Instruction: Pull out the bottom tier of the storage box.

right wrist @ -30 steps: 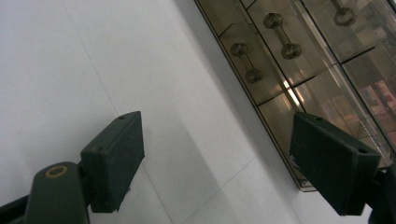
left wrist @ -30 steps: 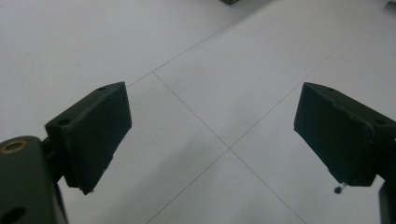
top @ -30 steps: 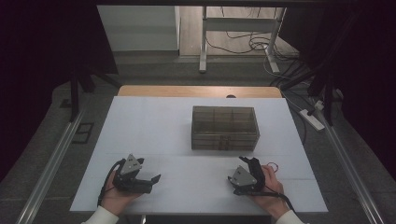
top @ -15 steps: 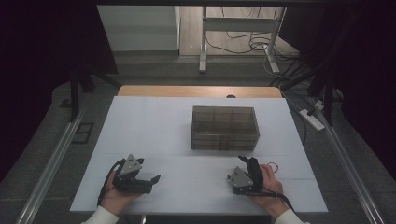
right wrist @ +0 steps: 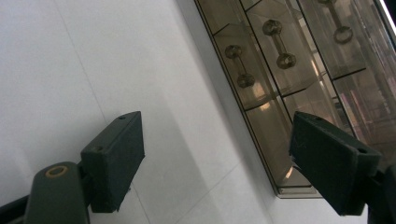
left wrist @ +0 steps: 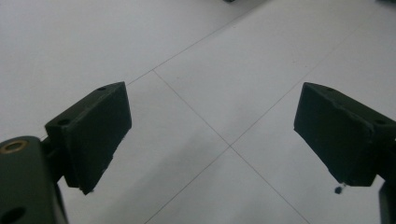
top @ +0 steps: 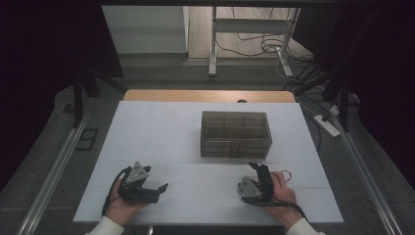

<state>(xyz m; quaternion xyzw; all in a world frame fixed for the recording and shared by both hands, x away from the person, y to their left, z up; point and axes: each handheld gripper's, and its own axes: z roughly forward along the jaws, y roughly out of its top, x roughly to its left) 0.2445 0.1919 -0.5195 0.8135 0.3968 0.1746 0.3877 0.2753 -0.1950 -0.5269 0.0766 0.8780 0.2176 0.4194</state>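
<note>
1. From the high view, I see a white table (top: 161,137) with a smoky see-through drawer box (top: 236,134) standing near its middle. My left claw (top: 155,188) and right claw (top: 255,167) rest near the front edge, well apart from each other, each held in a hand. I judge this to be a resting pose before any reach: the box is untouched, and the right claw lies nearer to it.

2. Along the left claw view, the left claw (left wrist: 212,140) has its jaws wide apart, holding nothing. Beneath it lies bare white table (left wrist: 261,60) crossed by thin seam lines.

3. Along the right claw view, the right claw (right wrist: 217,163) also has its jaws wide apart and empty. It faces the front of the drawer box (right wrist: 299,70), where small bar handles (right wrist: 279,44) sit on the drawers. I judge it is aimed there to pull one.

4. No brand, label or writing is readable in any view.
</note>
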